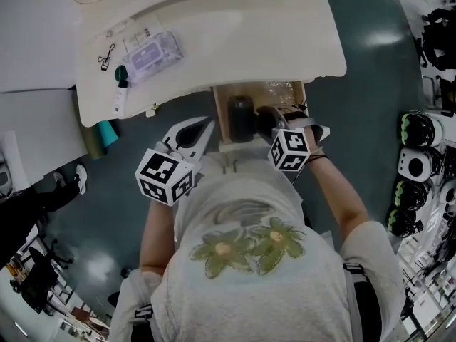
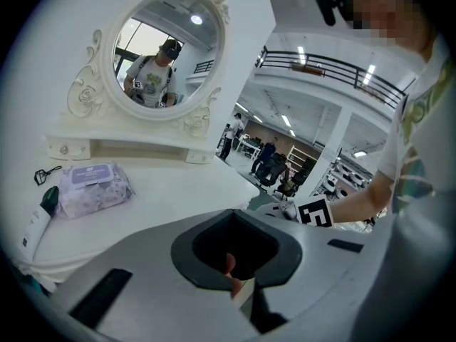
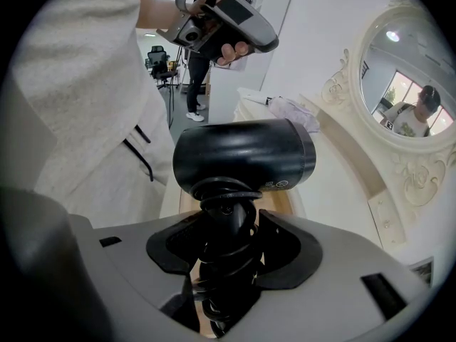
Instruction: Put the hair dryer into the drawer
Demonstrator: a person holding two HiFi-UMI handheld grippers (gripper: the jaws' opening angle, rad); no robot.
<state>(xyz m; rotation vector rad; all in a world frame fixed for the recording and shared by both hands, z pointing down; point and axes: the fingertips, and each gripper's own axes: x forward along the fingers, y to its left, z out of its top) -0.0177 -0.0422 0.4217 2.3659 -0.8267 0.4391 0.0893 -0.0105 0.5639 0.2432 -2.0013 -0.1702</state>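
A black hair dryer (image 1: 241,117) hangs over the open wooden drawer (image 1: 283,91) under the white dressing table (image 1: 235,27). My right gripper (image 1: 273,122) is shut on the dryer's handle, which has its cord coiled round it. In the right gripper view the dryer's barrel (image 3: 246,155) lies crosswise above the jaws, with the drawer's wood (image 3: 296,201) behind it and my right gripper (image 3: 226,251) below. My left gripper (image 1: 201,130) hovers just left of the drawer, shut and holding nothing. In its own view my left gripper (image 2: 235,255) points across the tabletop.
On the table's left part lie a lilac pack of wipes (image 1: 149,55), a slim tube (image 1: 121,91) and a small black clip (image 1: 105,55). An oval mirror (image 2: 167,55) stands at the table's back. Helmets (image 1: 417,162) line a rack at the right.
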